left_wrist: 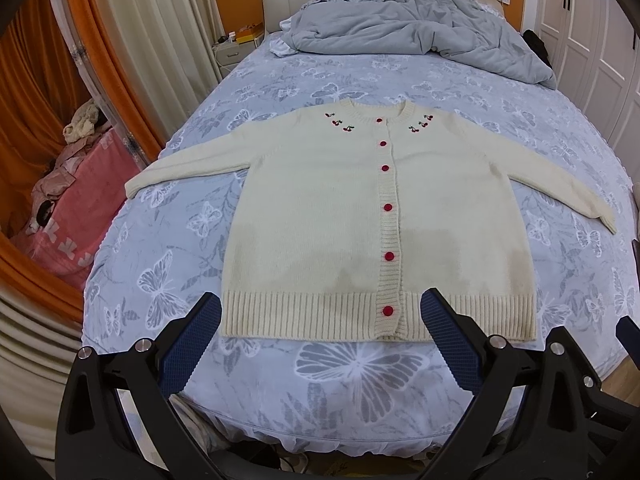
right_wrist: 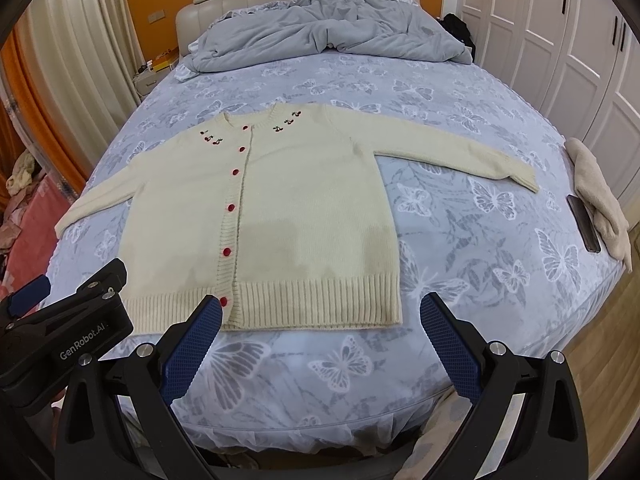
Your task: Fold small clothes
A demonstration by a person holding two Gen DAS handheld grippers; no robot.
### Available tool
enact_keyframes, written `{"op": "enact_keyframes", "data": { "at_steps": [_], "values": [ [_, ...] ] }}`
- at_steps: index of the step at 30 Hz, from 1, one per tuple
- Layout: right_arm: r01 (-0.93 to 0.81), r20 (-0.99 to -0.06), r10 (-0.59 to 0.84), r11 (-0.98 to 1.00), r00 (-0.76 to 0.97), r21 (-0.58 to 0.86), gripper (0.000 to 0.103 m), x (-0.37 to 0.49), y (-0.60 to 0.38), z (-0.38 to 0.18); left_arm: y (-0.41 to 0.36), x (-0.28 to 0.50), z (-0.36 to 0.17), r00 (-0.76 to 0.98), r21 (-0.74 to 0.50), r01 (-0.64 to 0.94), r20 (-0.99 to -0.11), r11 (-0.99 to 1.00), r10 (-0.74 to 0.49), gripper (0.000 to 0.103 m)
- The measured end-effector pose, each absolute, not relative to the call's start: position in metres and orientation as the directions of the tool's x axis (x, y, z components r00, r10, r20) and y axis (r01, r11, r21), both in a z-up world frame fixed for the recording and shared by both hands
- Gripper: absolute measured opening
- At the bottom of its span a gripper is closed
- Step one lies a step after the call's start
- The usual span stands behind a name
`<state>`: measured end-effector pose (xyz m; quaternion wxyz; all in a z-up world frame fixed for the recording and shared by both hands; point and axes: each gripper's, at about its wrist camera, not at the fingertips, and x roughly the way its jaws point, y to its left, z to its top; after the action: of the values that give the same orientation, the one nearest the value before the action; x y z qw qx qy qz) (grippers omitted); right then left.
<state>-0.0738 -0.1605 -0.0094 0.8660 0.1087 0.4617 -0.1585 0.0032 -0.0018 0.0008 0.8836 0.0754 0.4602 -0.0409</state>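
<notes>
Left wrist view first: my left tongs point(left_wrist: 320, 312) hang spread wide above the foot of the bed point(left_wrist: 440, 80), holding nothing, their blue pads point(left_wrist: 186, 352) apart on either side of the cardigan's hem. The cream cardigan point(left_wrist: 320, 208) lies flat and face up on the butterfly-print sheet point(left_wrist: 360, 368), buttoned shut with a row of red buttons point(left_wrist: 387, 208) down the front, and small cherry embroidery point(left_wrist: 338, 122) sits on each side of the neckline. Both sleeves stretch outward, and the ribbed hem lies nearest to me, close to the foot edge. I see a rumpled grey duvet point(left_wrist: 420, 28) heaped at the headboard end, well apart from the cardigan. A pink cloth pile point(left_wrist: 76, 216) sits off to the left of the bed.

Right wrist view: my right tongs point(right_wrist: 320, 312) are also spread wide and hold nothing, hovering over the foot of the bed with the left pad over the hem near the lowest button and the right pad over bare sheet beside the cardigan's corner. The cardigan point(right_wrist: 304, 208) sits left of centre here, its sleeve reaching toward the right edge of the bed. I can see the left tongs' black body point(right_wrist: 72, 332) at the lower left, near the cardigan's hem corner. At the right edge of the mattress a beige cloth point(right_wrist: 600, 200) lies touching a dark phone point(right_wrist: 584, 224). White wardrobe doors point(right_wrist: 560, 40) stand beyond.
</notes>
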Motion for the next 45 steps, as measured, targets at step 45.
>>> {"op": "enact_keyframes", "data": {
  "at_steps": [45],
  "values": [
    [0.809, -0.837, -0.056, 0.301, 0.544, 0.505, 0.084, 0.03, -0.645, -0.208, 0.007, 0.108, -0.133, 0.326, -0.025, 0.087, -0.944, 0.996, -0.052, 0.098]
  ]
}}
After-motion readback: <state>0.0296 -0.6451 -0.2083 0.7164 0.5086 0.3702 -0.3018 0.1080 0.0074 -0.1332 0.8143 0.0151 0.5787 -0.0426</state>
